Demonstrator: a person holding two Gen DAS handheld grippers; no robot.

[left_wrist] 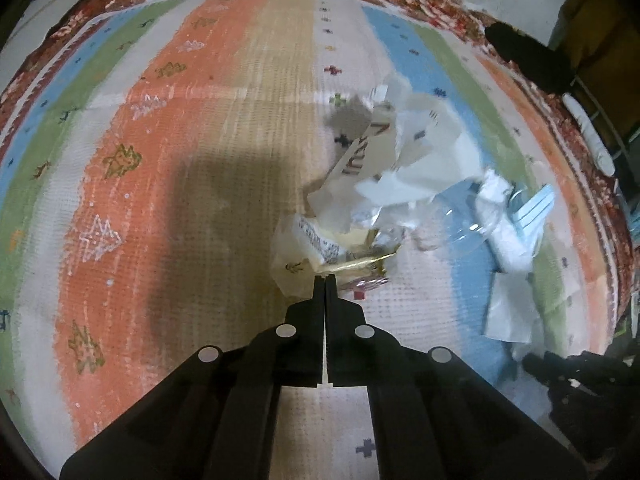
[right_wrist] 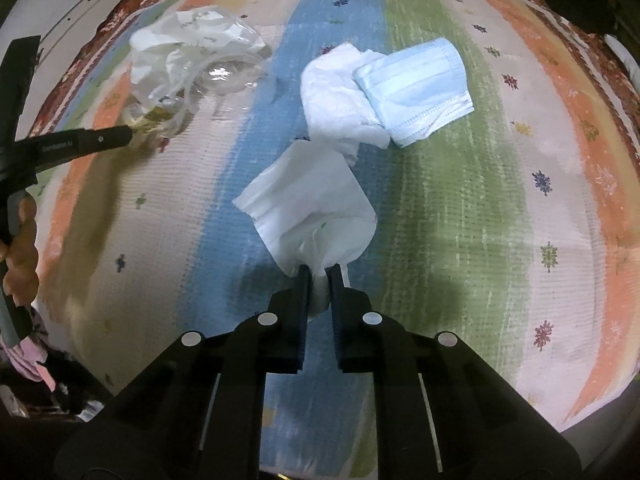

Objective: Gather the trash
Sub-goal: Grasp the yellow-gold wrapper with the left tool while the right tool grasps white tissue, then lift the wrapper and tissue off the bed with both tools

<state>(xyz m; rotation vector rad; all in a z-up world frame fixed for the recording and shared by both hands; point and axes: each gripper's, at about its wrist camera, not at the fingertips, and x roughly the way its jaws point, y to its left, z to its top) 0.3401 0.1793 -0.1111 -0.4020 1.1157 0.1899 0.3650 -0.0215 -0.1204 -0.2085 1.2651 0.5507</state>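
Note:
In the left wrist view my left gripper (left_wrist: 325, 278) is shut, its tips meeting on the near edge of a crumpled clear wrapper (left_wrist: 304, 252) with a gold strip. That wrapper lies at the front of a heap of torn paper (left_wrist: 400, 152) and clear plastic. From the right wrist view, the left gripper (right_wrist: 130, 133) pinches the plastic heap (right_wrist: 188, 64) at the left. My right gripper (right_wrist: 320, 274) is shut on the gathered end of a white tissue (right_wrist: 304, 200), which fans out ahead on the rug.
A blue face mask (right_wrist: 416, 88) rests partly on a second white tissue (right_wrist: 340, 100) beyond the held one. Everything lies on a striped rug (right_wrist: 460, 220) with a red flowered border. A person's hand (right_wrist: 22, 256) holds the left gripper's handle. Dark furniture (left_wrist: 528, 56) stands past the rug's far right edge.

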